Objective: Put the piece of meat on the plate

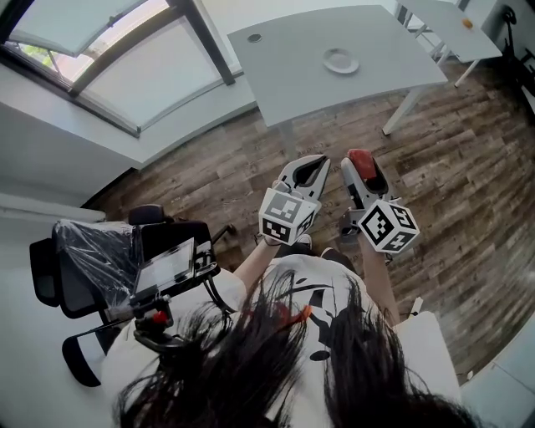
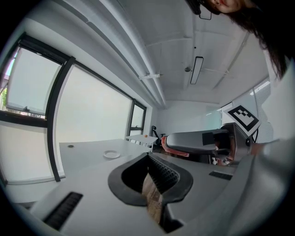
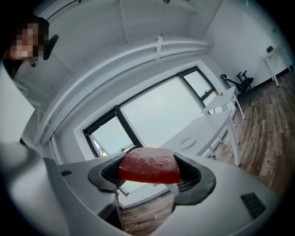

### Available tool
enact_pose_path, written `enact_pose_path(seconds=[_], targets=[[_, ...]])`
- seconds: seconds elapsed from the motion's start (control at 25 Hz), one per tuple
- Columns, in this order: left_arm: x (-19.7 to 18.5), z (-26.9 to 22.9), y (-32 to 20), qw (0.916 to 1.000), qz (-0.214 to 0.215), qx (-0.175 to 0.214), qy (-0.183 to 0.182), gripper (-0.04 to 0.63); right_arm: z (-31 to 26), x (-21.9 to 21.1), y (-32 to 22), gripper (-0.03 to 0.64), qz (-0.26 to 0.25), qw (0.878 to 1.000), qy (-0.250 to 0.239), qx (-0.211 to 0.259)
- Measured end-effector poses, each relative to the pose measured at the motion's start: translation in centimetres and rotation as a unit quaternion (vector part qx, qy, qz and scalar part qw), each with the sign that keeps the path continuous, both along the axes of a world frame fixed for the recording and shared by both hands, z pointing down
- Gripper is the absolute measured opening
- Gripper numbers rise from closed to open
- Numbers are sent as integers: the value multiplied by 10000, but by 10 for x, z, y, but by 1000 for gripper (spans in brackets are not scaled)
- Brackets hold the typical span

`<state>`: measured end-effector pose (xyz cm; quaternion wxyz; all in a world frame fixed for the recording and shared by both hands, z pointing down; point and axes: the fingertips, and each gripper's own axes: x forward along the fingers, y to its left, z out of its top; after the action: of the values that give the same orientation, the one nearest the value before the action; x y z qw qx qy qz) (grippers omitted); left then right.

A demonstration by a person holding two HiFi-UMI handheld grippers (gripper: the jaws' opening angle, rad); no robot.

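A red slab of meat (image 3: 150,166) sits clamped between the pads of my right gripper (image 3: 150,174), held level in the air. In the head view the meat (image 1: 360,156) shows at the tip of the right gripper (image 1: 361,164), over the wooden floor, well short of the table. A small white plate (image 1: 340,60) lies on the white table (image 1: 292,75) ahead, and it also shows as the plate (image 3: 187,142) past the meat. My left gripper (image 1: 320,161) hangs beside the right one, its jaws together and empty. In its own view the left gripper (image 2: 148,159) shows only floor through a thin slit.
A black office chair (image 1: 92,259) wrapped in plastic stands at my left. A second white table (image 1: 451,25) with a small orange object (image 1: 467,23) stands at the far right. A large window (image 1: 100,50) runs along the left. Wooden floor (image 1: 468,167) lies between me and the table.
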<state>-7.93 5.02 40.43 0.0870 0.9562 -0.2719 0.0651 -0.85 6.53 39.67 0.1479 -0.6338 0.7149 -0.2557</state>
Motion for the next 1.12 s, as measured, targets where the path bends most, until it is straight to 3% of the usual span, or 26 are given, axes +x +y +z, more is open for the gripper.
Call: enact_pose_path(seconds=[0.52, 0.84, 1.12], targets=[[2, 18, -11, 9995, 213, -225, -101, 5, 16, 4, -3, 308, 241, 9994, -142, -191], [23, 30, -28, 9991, 259, -274, -201, 5, 22, 29, -22, 308, 278, 9992, -136, -255], [62, 28, -73, 9994, 127, -219, -242, 5, 22, 72, -68, 308, 172, 9995, -126, -226]])
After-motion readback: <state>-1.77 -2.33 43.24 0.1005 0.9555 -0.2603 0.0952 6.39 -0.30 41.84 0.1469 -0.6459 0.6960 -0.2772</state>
